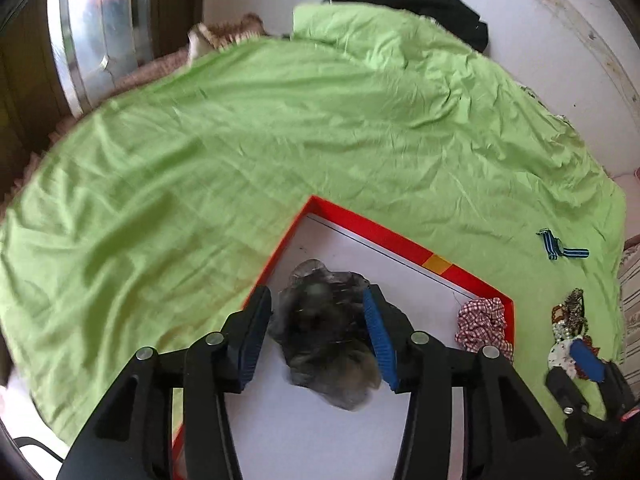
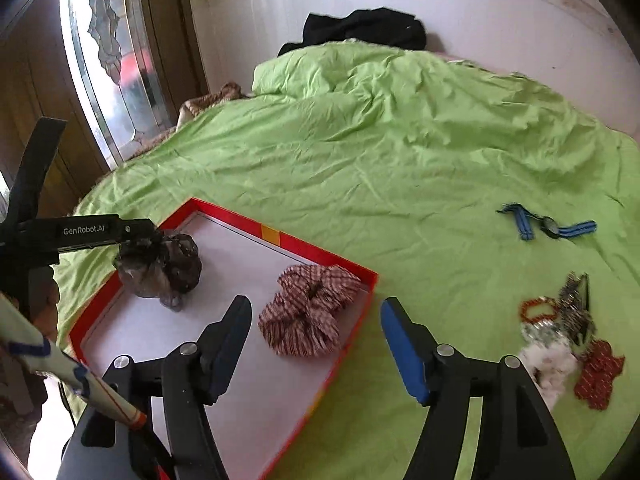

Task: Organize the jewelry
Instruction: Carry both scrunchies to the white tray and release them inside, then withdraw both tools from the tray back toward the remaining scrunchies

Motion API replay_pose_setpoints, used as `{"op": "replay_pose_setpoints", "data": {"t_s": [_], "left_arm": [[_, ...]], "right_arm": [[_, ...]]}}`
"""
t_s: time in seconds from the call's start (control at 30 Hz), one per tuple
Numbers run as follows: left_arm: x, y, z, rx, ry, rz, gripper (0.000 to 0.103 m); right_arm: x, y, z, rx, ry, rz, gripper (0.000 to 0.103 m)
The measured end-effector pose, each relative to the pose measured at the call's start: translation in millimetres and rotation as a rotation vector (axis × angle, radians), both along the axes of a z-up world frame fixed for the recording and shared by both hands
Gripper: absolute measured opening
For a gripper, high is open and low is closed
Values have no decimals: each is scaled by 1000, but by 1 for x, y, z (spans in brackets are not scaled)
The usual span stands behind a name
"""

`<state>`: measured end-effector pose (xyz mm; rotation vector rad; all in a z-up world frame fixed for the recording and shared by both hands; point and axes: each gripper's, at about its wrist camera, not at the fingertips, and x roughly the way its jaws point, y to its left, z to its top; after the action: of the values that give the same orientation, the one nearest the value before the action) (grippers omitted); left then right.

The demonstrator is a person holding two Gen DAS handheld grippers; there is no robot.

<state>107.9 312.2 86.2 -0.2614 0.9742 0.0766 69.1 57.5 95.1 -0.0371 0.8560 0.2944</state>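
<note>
A red-rimmed box [image 1: 384,236] [image 2: 320,254] with a white floor lies on the green sheet. My left gripper [image 1: 318,338] [image 2: 140,236] has its jaws around a dark sheer scrunchie [image 1: 324,344] [image 2: 164,266] over the box's left part; the jaws stand fairly wide and touch its sides. A red checked scrunchie [image 1: 482,326] [image 2: 310,314] lies in the box's right corner. My right gripper [image 2: 320,348] is open and empty above the box's right edge. A blue striped strap [image 1: 560,246] [image 2: 548,226] and a pile of jewelry and scrunchies [image 1: 570,328] [image 2: 568,340] lie on the sheet to the right.
The green sheet [image 1: 280,140] [image 2: 400,152] covers the bed. Black clothing [image 1: 424,4] [image 2: 364,28] lies at the far edge by the white wall. A door with a glass panel [image 2: 108,60] stands at the left.
</note>
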Motion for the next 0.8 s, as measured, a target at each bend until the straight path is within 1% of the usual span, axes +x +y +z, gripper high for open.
{"op": "replay_pose_setpoints", "data": {"t_s": [0.03,0.07,0.1,0.17,0.2,0.23,0.33,0.37,0.4,0.43,0.47,0.5,0.53,0.63,0.7,0.8], "left_arm": [[-4,-2,4,16,-11,-1,49],[-9,-6,9,50,-23,-4,55],[-13,-12,12,98,-29,-11,59],[-17,-22,16,190,-19,-27,59],[-19,-25,17,217,-14,-33,59],[-23,-25,17,224,-9,-36,59],[-36,-24,9,179,27,-52,59],[-40,-24,4,164,47,-57,57],[-43,-24,-3,142,70,-65,44],[-44,-25,-11,124,102,-74,34],[-45,-25,-19,116,135,-80,16],[-43,-25,-29,109,174,-78,13],[-40,-26,-37,101,198,-70,13],[-25,-27,-53,89,220,-44,13],[-11,-26,-58,86,221,-19,13],[12,-24,-60,80,194,20,13]], "right_arm": [[-7,-6,3,5,-2,-7,73],[-17,-14,5,9,-2,-19,74],[-25,-21,7,14,-1,-29,75],[-42,-36,7,16,5,-54,75],[-47,-41,7,16,7,-65,75],[-58,-52,7,15,11,-86,75],[-83,-78,10,6,7,-134,75],[-91,-87,10,5,4,-147,75],[-99,-94,11,3,1,-159,75],[-105,-101,11,-2,-2,-173,75],[-111,-107,10,-6,-3,-187,75],[-113,-112,10,-6,-2,-195,75],[-119,-119,8,-3,2,-209,75],[-127,-132,5,11,14,-242,75],[-132,-140,2,17,21,-261,75],[-137,-151,-2,13,36,-291,75]]}}
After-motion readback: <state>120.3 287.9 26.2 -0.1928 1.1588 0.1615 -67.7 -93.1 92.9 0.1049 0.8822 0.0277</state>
